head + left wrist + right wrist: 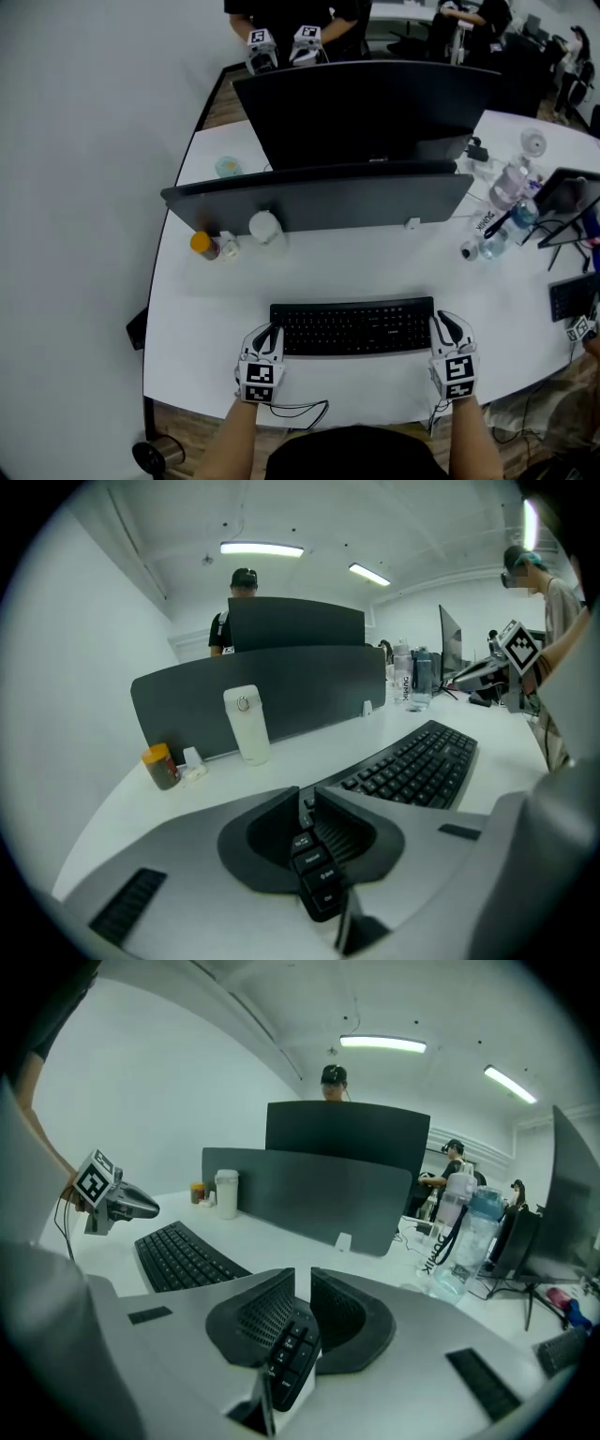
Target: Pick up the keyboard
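The black keyboard (356, 326) lies flat on the white desk (394, 262) close to my edge. My left gripper (266, 336) is at its left end and my right gripper (450, 328) at its right end, both pointing forward and down. In the left gripper view the jaws (307, 794) leave only a narrow slit, and the keyboard's end keys (319, 883) show through it. The right gripper view is the same: the jaws (302, 1274) are almost together over the end keys (286, 1358). The rest of the keyboard (183, 1255) runs off toward the left gripper (141, 1207). Neither pair of pads presses on the keyboard.
A dark partition screen (319, 202) and a monitor (366, 108) stand behind the keyboard. A white bottle (265, 227) and an orange-lidded jar (201, 244) sit by the screen. Water bottles (511, 187) and a second keyboard (572, 298) are at the right. A person stands across the desk.
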{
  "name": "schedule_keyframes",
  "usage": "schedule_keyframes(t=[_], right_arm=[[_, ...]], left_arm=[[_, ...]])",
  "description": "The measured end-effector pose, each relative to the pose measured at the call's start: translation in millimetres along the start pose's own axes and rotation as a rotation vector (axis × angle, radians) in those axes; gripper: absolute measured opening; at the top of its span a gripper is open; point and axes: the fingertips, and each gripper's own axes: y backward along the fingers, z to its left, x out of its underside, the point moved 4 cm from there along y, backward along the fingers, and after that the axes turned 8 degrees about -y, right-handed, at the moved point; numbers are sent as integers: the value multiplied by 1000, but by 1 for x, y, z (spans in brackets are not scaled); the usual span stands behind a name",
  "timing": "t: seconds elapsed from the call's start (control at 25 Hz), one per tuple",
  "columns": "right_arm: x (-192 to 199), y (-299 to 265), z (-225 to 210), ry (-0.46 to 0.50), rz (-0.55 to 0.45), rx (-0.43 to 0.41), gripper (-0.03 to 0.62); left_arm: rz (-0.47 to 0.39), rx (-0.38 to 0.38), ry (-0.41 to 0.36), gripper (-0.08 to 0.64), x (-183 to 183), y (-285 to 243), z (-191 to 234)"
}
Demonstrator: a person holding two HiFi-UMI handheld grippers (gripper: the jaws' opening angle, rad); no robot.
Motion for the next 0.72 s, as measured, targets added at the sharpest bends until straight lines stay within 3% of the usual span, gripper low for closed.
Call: schedule_keyframes(t=[0.2, 0.44, 0.72], right_arm=[[25, -8, -4, -51, 60, -23, 122], [47, -19, -14, -122, 136, -35, 238], [72, -34, -21, -246, 234, -89, 306]], left_arm=[[72, 41, 101, 155, 23, -6, 3], [155, 126, 119, 265, 41, -9, 2], [230, 222, 181, 367, 53, -15, -1]])
